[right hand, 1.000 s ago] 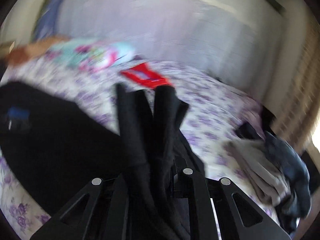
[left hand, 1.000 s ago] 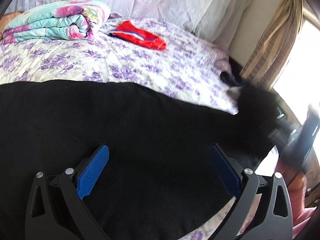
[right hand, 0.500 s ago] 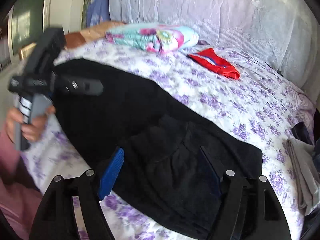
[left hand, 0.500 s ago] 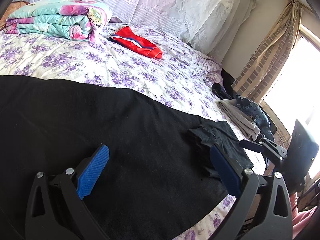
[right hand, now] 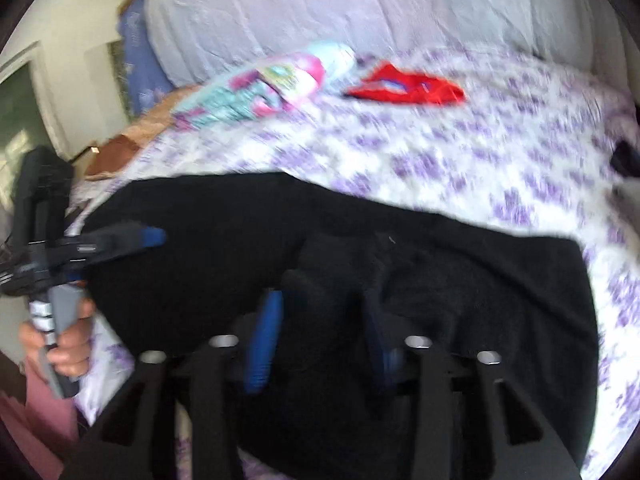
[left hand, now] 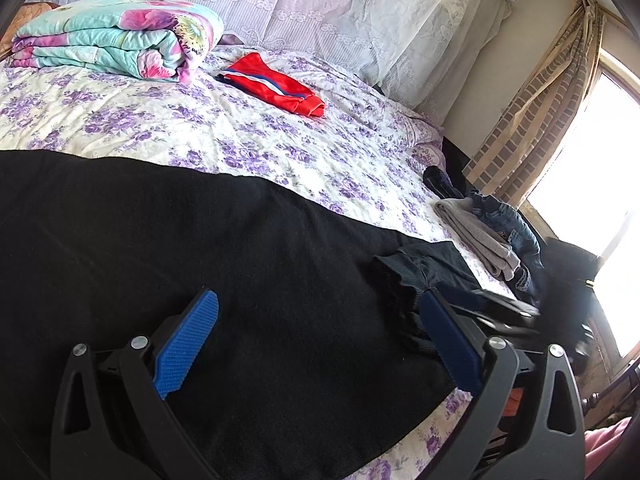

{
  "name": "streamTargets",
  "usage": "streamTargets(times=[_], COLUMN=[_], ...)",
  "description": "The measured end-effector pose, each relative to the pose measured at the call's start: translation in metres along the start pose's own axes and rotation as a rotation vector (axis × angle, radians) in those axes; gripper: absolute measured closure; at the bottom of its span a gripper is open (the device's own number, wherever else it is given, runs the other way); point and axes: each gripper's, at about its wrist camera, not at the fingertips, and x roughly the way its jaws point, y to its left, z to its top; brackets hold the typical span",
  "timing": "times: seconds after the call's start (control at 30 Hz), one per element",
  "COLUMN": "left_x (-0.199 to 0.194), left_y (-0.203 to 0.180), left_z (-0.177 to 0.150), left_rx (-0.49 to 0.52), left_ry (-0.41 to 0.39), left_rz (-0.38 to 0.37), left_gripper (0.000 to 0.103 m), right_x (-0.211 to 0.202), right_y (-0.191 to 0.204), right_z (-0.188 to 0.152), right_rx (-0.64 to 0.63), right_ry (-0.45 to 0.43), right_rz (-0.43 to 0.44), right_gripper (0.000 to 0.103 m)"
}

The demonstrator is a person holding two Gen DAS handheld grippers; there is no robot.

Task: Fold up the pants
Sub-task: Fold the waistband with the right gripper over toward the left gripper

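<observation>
Black pants (left hand: pixel 200 240) lie spread across the near part of the floral bedspread (left hand: pixel 280 140), their end folded back into a bunched ridge (left hand: pixel 404 280). My left gripper (left hand: pixel 318 320) hovers open just over the flat black cloth, nothing between its blue pads (left hand: pixel 188 344). The right wrist view is blurred. There, my right gripper (right hand: pixel 320 320) sits low over the pants (right hand: pixel 480 280), jaws closing, with a hump of black cloth (right hand: pixel 320 272) between the pads; I see no firm pinch. A hand (right hand: pixel 60 340) holds the left gripper (right hand: pixel 152 236) at that view's left.
A folded floral quilt (left hand: pixel 116 36) and a red garment (left hand: pixel 276 84) lie toward the head of the bed. Grey and denim clothes (left hand: pixel 488 232) are piled at the bed's right edge, by a striped curtain (left hand: pixel 540 100) and a bright window.
The right gripper held a lifted bunch of black cloth, dropped it folded onto the pants and opened wide. Now it has rolled and its jaws are narrower around the bunched cloth. The left gripper stayed put.
</observation>
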Motion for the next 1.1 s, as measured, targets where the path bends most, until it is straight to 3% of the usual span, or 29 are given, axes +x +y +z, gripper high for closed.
streamTargets(times=[0.17,0.23,0.27,0.3,0.33,0.4,0.5,0.57,0.63,0.73,0.8,0.9,0.97,1.0,1.1], left_x=[0.000,0.000,0.000,0.000,0.000,0.000,0.001,0.001,0.001,0.002,0.002,0.002,0.002,0.002,0.002], left_y=[0.000,0.000,0.000,0.000,0.000,0.000,-0.001,-0.001,-0.001,-0.001,-0.002,-0.003,-0.003,-0.003,-0.003], left_z=[0.000,-0.001,-0.001,-0.001,-0.001,-0.001,-0.001,-0.001,-0.001,-0.001,-0.001,-0.002,-0.002,-0.002,-0.002], left_rx=[0.004,0.004,0.005,0.005,0.005,0.006,0.008,0.007,0.008,0.008,0.008,0.011,0.011,0.012,0.014], left_ry=[0.002,0.003,0.004,0.004,0.004,0.005,0.008,0.007,0.008,0.008,0.011,0.011,0.012,0.012,0.012], left_rz=[0.000,-0.001,0.000,0.000,-0.001,0.000,0.007,0.007,0.008,0.010,0.014,0.018,0.019,0.020,0.025], left_gripper=[0.004,0.004,0.004,0.004,0.004,0.004,0.004,0.004,0.004,0.004,0.004,0.004,0.004,0.004,0.004], right_x=[0.023,0.029,0.028,0.025,0.020,0.009,0.010,0.032,0.032,0.002,-0.019,-0.022,-0.016,-0.017,-0.022], right_y=[0.030,0.032,0.030,0.026,0.021,0.013,0.022,0.031,0.042,0.044,0.027,-0.012,-0.028,-0.025,0.001], right_z=[-0.013,-0.015,-0.012,-0.008,-0.003,0.005,0.003,-0.010,-0.014,-0.004,0.004,-0.001,-0.008,-0.009,-0.014], right_rx=[-0.255,-0.273,-0.260,-0.234,-0.195,-0.120,-0.123,-0.169,-0.232,-0.218,-0.108,0.123,0.209,0.178,0.015], right_ry=[0.104,0.120,0.117,0.115,0.107,0.059,0.039,0.114,0.112,0.029,-0.050,-0.078,-0.042,-0.038,-0.018], right_rz=[-0.126,-0.144,-0.152,-0.164,-0.147,-0.107,-0.059,-0.068,-0.091,-0.001,0.086,0.187,0.151,0.138,0.110], right_gripper=[0.034,0.047,0.056,0.072,0.079,0.081,0.080,0.061,0.040,0.030,0.023,0.023,0.042,0.052,0.060])
